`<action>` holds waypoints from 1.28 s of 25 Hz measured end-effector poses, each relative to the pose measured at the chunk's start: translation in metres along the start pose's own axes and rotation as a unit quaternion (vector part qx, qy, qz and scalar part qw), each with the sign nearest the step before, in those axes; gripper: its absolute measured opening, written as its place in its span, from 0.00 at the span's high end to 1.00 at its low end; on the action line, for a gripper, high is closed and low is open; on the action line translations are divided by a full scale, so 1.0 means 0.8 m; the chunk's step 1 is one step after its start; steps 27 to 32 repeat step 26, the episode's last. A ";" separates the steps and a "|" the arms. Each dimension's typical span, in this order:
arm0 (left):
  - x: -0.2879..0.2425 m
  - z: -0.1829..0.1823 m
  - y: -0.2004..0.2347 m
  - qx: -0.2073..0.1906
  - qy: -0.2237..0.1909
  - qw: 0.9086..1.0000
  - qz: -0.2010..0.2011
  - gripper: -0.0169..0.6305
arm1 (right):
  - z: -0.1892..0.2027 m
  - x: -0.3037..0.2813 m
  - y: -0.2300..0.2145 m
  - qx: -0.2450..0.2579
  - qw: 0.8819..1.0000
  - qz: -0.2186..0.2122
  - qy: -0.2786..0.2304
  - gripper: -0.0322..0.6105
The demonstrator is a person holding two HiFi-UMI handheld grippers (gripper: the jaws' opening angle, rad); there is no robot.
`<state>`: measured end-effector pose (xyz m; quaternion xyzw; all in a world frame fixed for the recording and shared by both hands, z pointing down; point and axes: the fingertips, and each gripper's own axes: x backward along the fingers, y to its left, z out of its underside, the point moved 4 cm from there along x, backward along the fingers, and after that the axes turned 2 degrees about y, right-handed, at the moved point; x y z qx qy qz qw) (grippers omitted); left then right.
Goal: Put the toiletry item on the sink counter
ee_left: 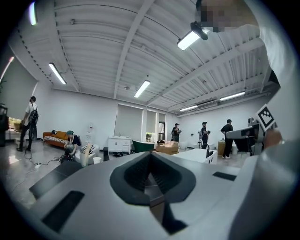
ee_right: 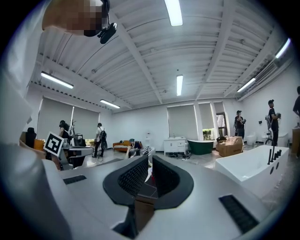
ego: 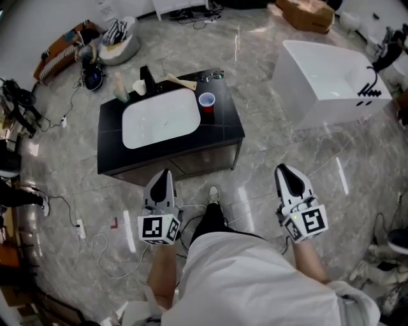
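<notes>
The black sink counter [ego: 223,127] with its white basin stands on the floor ahead of me. Along its back edge are a pale tube-like bottle [ego: 120,89], a white cup [ego: 139,87], a black tap [ego: 148,79] and a wooden brush [ego: 182,82]. A red cup [ego: 206,102] stands right of the basin. My left gripper [ego: 164,173] [ee_left: 151,157] hangs shut and empty just short of the counter's front edge. My right gripper [ego: 284,169] [ee_right: 149,161] is over the floor to the counter's right, its jaws together and holding nothing.
A white bathtub [ego: 331,83] stands at the right and a cardboard box [ego: 306,13] behind it. Cables and a power strip [ego: 80,228] lie on the floor at the left. A white basket [ego: 118,41] sits beyond the counter. Several people stand far off.
</notes>
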<state>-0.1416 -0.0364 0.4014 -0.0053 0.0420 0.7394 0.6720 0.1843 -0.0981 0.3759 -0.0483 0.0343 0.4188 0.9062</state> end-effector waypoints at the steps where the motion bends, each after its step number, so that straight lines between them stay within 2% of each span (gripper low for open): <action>1: 0.001 0.001 0.001 -0.003 -0.001 1.000 -0.002 0.97 | -0.001 -0.002 -0.001 0.004 1.000 0.004 0.000 0.87; 5: -0.001 0.003 0.010 -0.002 -0.006 1.000 -0.006 0.97 | -0.004 -0.011 -0.007 0.014 1.000 0.021 0.002 0.87; 12: -0.022 0.000 0.025 0.009 -0.018 1.000 -0.003 0.97 | -0.015 -0.035 -0.009 0.022 0.999 0.026 0.004 0.87; 17: -0.029 -0.006 0.034 0.007 -0.024 1.000 -0.010 0.97 | -0.010 -0.057 0.002 0.014 1.000 0.013 0.010 0.87; 32: -0.028 -0.003 0.059 0.006 -0.009 1.000 -0.020 0.97 | -0.014 -0.076 -0.004 0.016 1.000 0.019 0.007 0.87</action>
